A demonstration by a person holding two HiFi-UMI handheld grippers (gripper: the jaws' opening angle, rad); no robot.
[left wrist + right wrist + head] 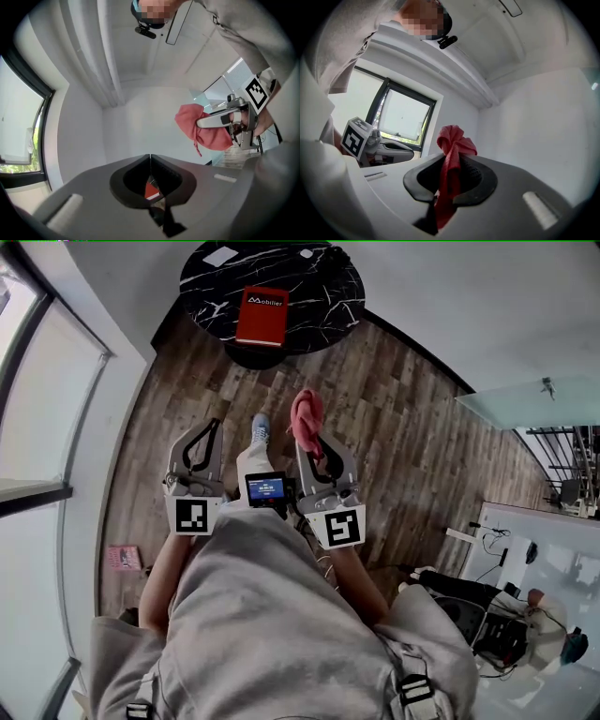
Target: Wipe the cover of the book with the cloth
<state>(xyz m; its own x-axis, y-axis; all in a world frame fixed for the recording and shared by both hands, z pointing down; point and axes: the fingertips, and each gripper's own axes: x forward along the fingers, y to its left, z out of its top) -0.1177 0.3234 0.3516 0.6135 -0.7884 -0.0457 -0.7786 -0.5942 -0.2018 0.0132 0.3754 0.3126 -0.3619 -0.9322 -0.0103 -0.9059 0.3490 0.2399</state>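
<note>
— Why is the cloth (307,415) sticking out of the right gripper (310,439) like that?
— Its jaws are pinching the cloth's tail, leaving a wad in front, probably for wiping.
— And the left gripper (208,427)?
— Its jaws are sitting pressed together, gripping nothing.
— The book (262,315)?
— It's lying near the table's (319,287) nearest edge, well ahead of both grippers.

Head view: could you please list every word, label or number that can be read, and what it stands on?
"Mobilier": white print on the cover of the red book, as best it reads.
The small screen shows text too small to read.
The marker cubes carry square patterns only, no letters.
</note>
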